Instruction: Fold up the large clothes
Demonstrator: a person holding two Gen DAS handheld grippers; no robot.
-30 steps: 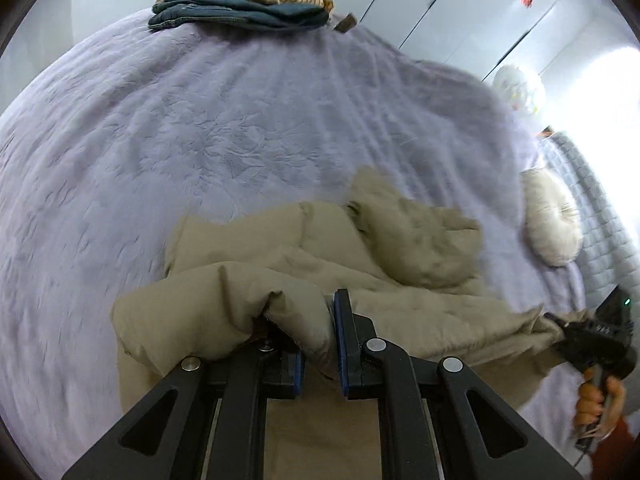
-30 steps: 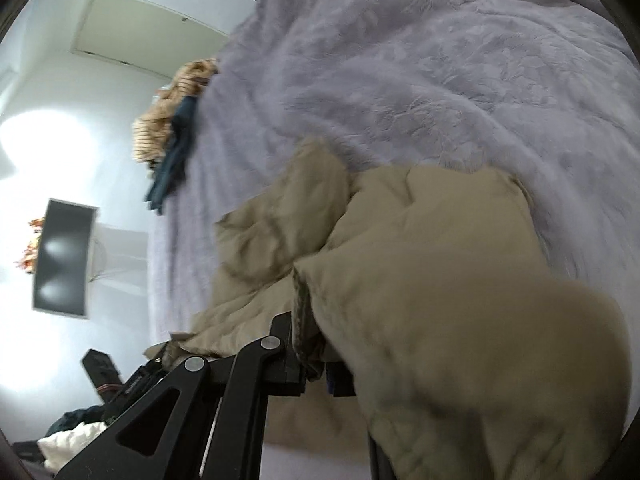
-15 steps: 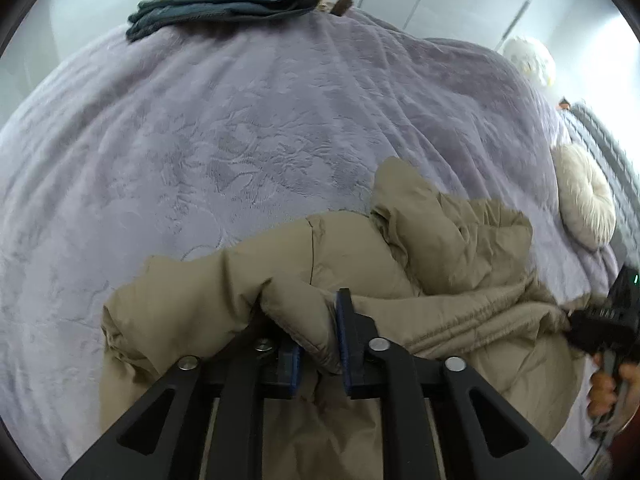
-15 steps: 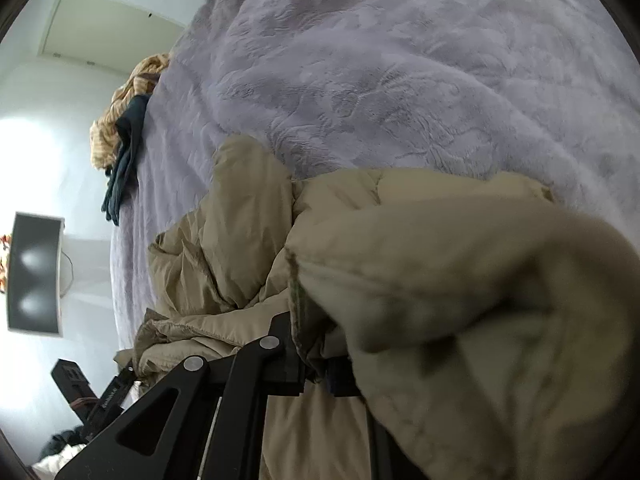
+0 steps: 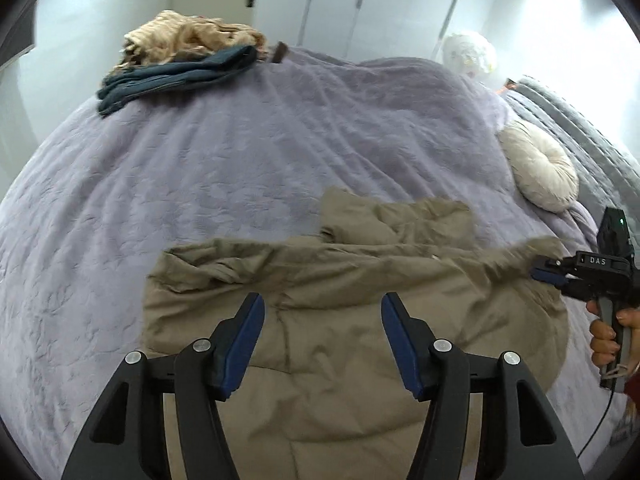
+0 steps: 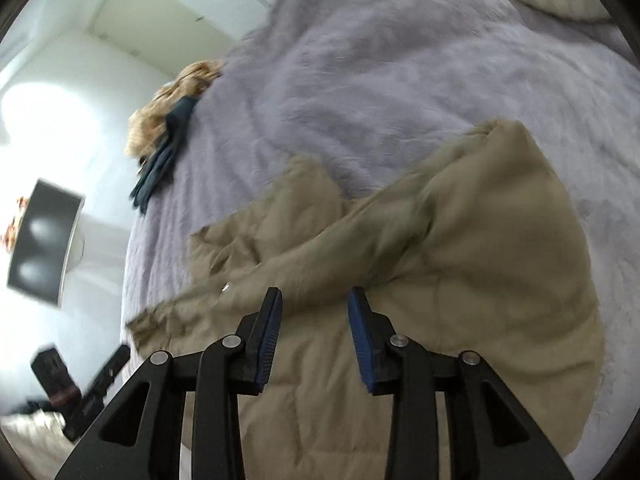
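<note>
A large tan padded garment (image 5: 352,304) lies folded over on the lilac bedspread (image 5: 240,160); it also shows in the right wrist view (image 6: 460,280). My left gripper (image 5: 322,312) is open and empty just above the garment's near part. My right gripper (image 6: 314,312) is open and empty above the garment's folded edge. The right gripper (image 5: 548,274) also shows at the right edge of the left wrist view, at the garment's right end. The left gripper (image 6: 112,364) shows blurred at the lower left of the right wrist view.
A pile of dark blue and striped tan clothes (image 5: 180,64) lies at the bed's far edge, also in the right wrist view (image 6: 168,144). A round cream cushion (image 5: 540,168) and a grey headboard (image 5: 580,132) are on the right. White wardrobe doors (image 5: 360,4) stand behind.
Both grippers have let go of the tan garment and opened. The folded-over part now lies flat on the bed, and both grippers have drawn back from it.
</note>
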